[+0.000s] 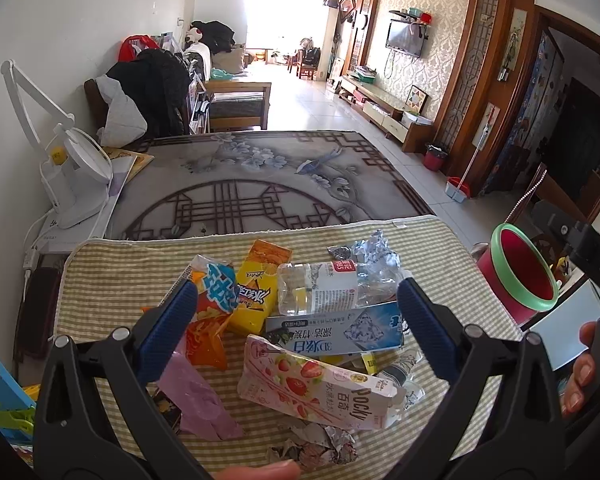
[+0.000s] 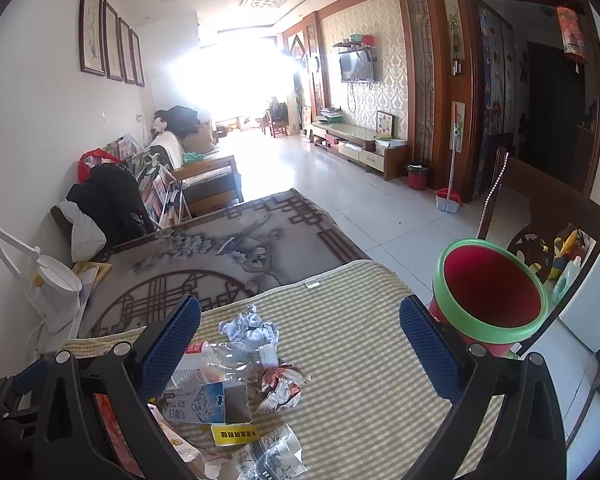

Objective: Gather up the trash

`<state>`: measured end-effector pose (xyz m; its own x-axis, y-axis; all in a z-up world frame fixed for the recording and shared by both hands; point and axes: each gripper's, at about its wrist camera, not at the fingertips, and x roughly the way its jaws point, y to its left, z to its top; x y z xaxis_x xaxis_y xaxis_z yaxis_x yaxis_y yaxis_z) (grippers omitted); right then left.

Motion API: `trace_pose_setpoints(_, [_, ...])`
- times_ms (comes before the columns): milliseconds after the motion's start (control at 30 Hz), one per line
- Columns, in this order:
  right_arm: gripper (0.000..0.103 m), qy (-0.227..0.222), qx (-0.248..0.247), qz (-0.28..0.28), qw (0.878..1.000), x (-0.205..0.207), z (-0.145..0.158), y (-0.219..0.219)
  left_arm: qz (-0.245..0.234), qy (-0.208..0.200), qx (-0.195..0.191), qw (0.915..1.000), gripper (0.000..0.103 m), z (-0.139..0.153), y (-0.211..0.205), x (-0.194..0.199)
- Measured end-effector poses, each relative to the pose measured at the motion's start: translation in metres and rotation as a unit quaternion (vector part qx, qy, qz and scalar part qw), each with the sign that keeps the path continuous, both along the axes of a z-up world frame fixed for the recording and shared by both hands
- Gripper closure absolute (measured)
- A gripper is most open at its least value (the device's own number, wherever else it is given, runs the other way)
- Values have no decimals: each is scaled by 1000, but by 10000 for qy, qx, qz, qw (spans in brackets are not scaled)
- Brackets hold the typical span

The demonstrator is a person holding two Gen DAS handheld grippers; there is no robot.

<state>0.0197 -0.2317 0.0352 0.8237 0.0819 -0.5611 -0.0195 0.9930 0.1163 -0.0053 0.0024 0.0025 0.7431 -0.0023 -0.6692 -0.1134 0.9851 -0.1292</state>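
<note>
A heap of household litter lay on a green-and-cream checked cloth mat [image 1: 440, 280] spread over the near end of the worktop, both grippers hanging above it with nothing in them. The left gripper [image 1: 294, 300], its blue-padded jaws spread wide, hovered over the middle of the pile: a crushed clear plastic water bottle [image 1: 324, 288], a yellow drink carton [image 1: 260, 284], a blue-and-white toothpaste box [image 1: 340, 328], a pink strawberry Pocky box [image 1: 320, 392] nearest the worktop's front edge, an orange snack wrapper [image 1: 208, 332] and a lilac plastic scrap [image 1: 200, 396]. Crumpled silver foil [image 1: 368, 248] sat towards the mat's far edge. The right gripper [image 2: 300, 320], likewise spread wide, hung over the bare right part of the mat, the litter lying to its lower left. A red plastic bin with a green rim [image 2: 492, 292] stood just off the worktop's right edge, beside a dark wooden chair [image 2: 560, 216]. A white desk lamp [image 1: 72, 172] stood at the worktop's left edge. Fingertips of a hand [image 1: 584, 368] showed at the right of the left wrist view.
</note>
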Motion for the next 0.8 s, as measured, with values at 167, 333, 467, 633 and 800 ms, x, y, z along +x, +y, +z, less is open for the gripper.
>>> trace_pose_setpoints(167, [7, -21, -73, 7, 10000, 0, 3, 2, 11, -10, -1, 10000, 5, -1, -1, 0])
trace_pose_setpoints(333, [7, -52, -255, -79, 9996, 0, 4, 7, 43, -7, 0, 10000, 5, -1, 0, -1])
trace_pose_setpoints(467, [7, -64, -368, -116, 9992, -1, 5, 10, 69, -23, -53, 10000, 5, 0, 2, -1])
trace_pose_setpoints(633, [7, -67, -408, -149, 9990, -1, 4, 11, 30, -56, -78, 9999, 5, 1, 0, -2])
trace_pose_setpoints(800, [7, -54, -402, -164, 9990, -1, 5, 10, 26, -57, -93, 9999, 5, 2, -1, -1])
